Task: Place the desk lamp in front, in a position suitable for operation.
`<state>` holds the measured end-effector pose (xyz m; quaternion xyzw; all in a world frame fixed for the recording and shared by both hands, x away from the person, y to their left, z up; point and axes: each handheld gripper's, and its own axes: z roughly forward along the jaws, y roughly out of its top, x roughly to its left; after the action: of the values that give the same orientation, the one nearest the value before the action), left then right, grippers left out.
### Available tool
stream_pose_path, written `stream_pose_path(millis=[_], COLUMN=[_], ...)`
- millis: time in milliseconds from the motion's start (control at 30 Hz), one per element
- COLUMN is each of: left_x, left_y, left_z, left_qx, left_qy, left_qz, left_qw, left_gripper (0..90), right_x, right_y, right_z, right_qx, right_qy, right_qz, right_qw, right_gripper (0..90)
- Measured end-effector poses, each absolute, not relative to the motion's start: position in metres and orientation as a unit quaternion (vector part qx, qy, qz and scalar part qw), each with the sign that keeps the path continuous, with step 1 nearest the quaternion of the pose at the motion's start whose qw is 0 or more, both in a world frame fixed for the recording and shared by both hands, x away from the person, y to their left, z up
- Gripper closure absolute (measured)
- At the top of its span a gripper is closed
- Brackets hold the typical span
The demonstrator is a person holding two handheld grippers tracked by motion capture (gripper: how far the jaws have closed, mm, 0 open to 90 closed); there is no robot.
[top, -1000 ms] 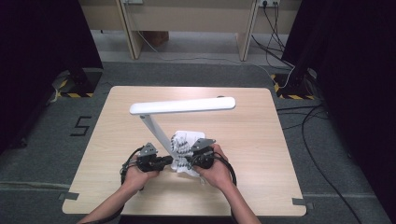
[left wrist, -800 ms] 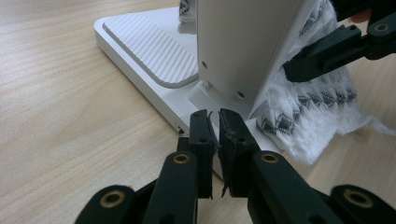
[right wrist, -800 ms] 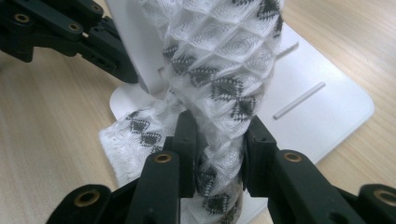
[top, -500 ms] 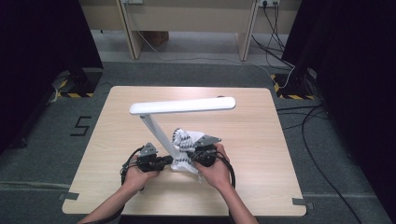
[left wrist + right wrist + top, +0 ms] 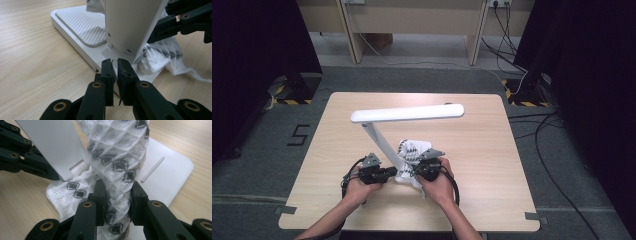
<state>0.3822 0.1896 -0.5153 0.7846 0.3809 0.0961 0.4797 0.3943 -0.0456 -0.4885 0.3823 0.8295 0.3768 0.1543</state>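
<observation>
Seen from the high view, a white desk lamp (image 5: 404, 120) stands on the wooden table (image 5: 492, 165), its long head level above a slanted arm. A white cloth with dark diamond marks (image 5: 414, 150) is bunched at the foot of that arm, just ahead of both hands. The left gripper (image 5: 384, 173) and right gripper (image 5: 419, 169) meet at the lamp's base from either side.

Left gripper view: the left gripper (image 5: 114, 68) has its jaws drawn together with nothing visible between them, tips just short of the lamp base (image 5: 75, 27), a flat ribbed white slab. The lamp arm (image 5: 130, 22) rises from it as a broad rigid panel. The cloth (image 5: 160, 56) lies crumpled behind the arm.

Right gripper view: the right gripper (image 5: 117, 195) pinches a gathered roll of the cloth (image 5: 117, 152), whose waffle weave bulges between the pads.

Handling, as a judgement: the cloth is light, soft and limp, so it should be taken by a gathered fold, as now; a thin edge would likely slip out. The lamp is probably stiff, smooth and top-heavy, so steadying low at the base edge or the arm's foot seems safest while the cloth is worked around it.
</observation>
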Motion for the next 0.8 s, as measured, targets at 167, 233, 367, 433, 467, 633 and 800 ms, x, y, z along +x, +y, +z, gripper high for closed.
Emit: stream_pose_path(millis=[167,233,367,433,467,633,800], left_x=[0.382,0.382,0.383,0.383,0.383,0.383,0.383], left_y=[0.19,0.19,0.189,0.189,0.189,0.189,0.189], left_z=[-0.515,-0.515,-0.515,-0.515,-0.515,-0.515,-0.515], left_qx=[0.785,0.785,0.785,0.784,0.784,0.783,0.784], left_qy=[0.381,0.381,0.382,0.381,0.382,0.383,0.383], left_qz=[0.096,0.096,0.096,0.096,0.096,0.095,0.094], left_qw=[0.479,0.479,0.479,0.479,0.48,0.48,0.48], left_gripper=[83.0,82.9,82.6,82.4,82.4,82.2,82.2], right_x=[0.394,0.396,0.398,0.4,0.401,0.412,0.42], right_y=[-0.058,-0.065,-0.081,-0.087,-0.089,-0.095,-0.084], right_z=[-0.489,-0.489,-0.486,-0.483,-0.482,-0.474,-0.465], right_qx=[0.393,0.398,0.419,0.428,0.432,0.447,0.436], right_qy=[0.827,0.825,0.819,0.815,0.813,0.801,0.799], right_qz=[0.369,0.364,0.345,0.337,0.336,0.339,0.355], right_qw=[0.162,0.168,0.187,0.197,0.199,0.209,0.214], right_gripper=[72.2,72.2,72.4,72.5,72.4,72.3,72.1])
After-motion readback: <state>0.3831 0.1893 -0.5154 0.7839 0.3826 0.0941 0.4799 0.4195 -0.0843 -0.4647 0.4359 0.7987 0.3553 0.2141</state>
